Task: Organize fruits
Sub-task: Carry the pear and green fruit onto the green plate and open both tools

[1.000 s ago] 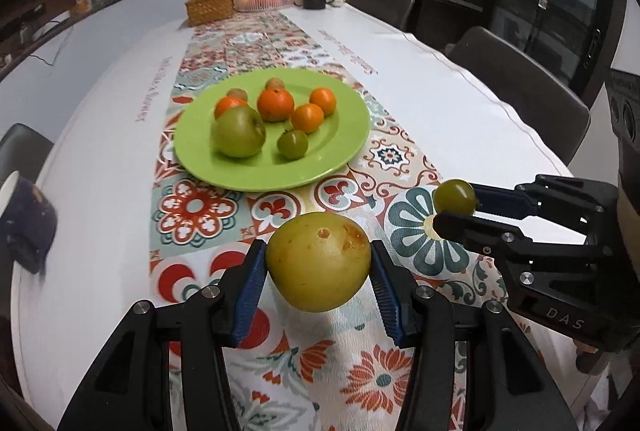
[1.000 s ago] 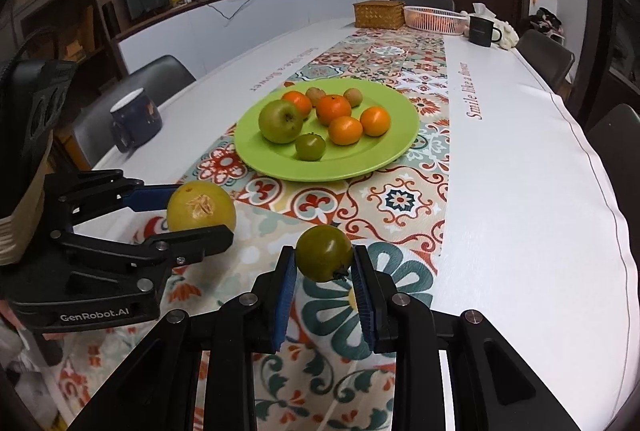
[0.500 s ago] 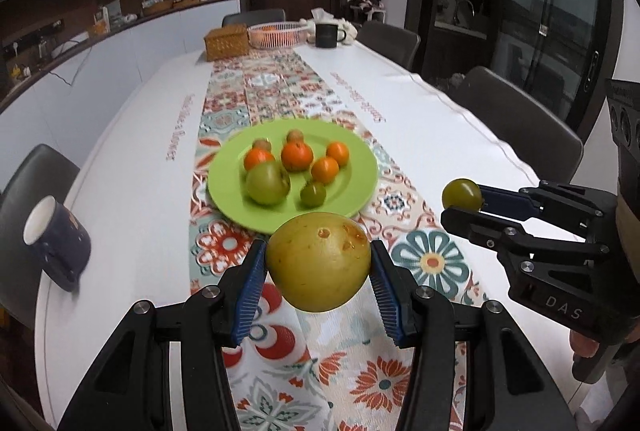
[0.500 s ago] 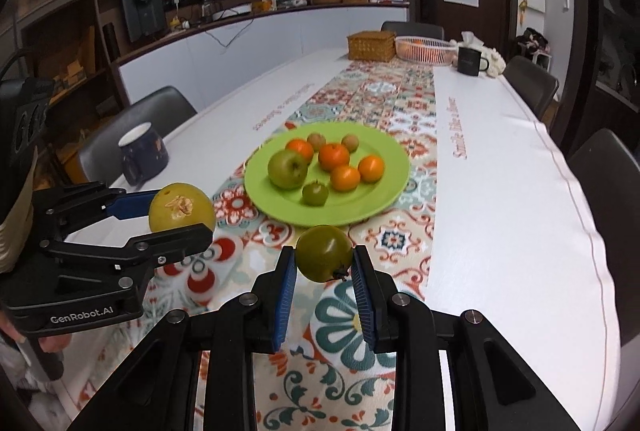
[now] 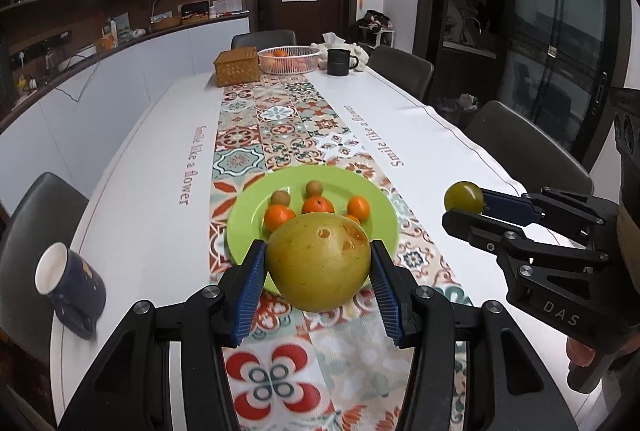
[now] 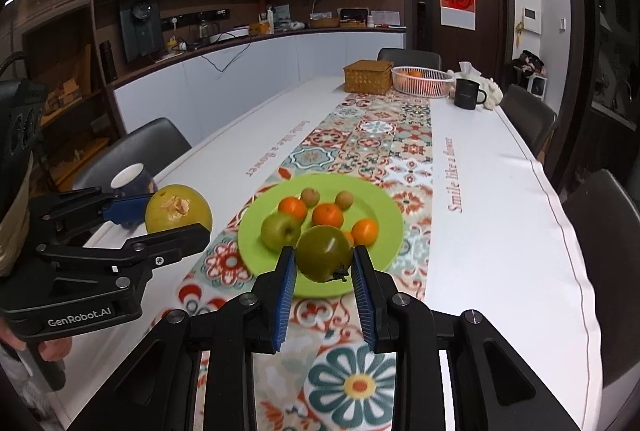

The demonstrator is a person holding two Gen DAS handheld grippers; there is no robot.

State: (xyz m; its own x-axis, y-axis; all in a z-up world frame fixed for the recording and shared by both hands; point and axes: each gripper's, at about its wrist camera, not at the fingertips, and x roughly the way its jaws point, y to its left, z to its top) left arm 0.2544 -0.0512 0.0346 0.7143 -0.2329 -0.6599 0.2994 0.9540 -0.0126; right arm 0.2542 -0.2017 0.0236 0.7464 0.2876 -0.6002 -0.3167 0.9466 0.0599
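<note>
Bench [image 5: 132, 199] with patterned runner [image 5: 276, 119], seen along its length; green plate [image 5: 244, 227] near the centre, well apart from the wire basket [image 5: 290, 60] and wicker box [image 5: 237, 66] at the 12 o'clock end. A dark blue mug [image 5: 70, 287] stands at the plate's 8 o'clock in the left wrist view

Yellow-green pear [image 5: 318, 263]: the largest fruit, clamped in the left gripper [image 5: 318, 285] above the runner, at the plate's 6 o'clock. The blue fingers [image 5: 252, 291] press its widest flanks. Judged fairly heavy, firm and smooth-skinned, with scuffed brown patches that suggest it bruises; a grip across the widest part suits it, with moderate pressure

Green apple [image 6: 280, 231]: lying on the plate at its 9 o'clock in the right wrist view. Judged firm and rounded, likely to roll

Green tomato [image 6: 324, 253]: clamped in the right gripper [image 6: 324, 281], fingers [image 6: 286, 295] close together on its sides, calyx down, held over the plate's near rim. Judged light, glossy, slippery and softer than the pear, so a gentle squeeze is advised

Oranges [image 6: 328, 214] and small brown fruits [image 6: 344, 199]: clustered on the plate from centre to 12 o'clock. Judged light, and liable to roll if bumped
</note>
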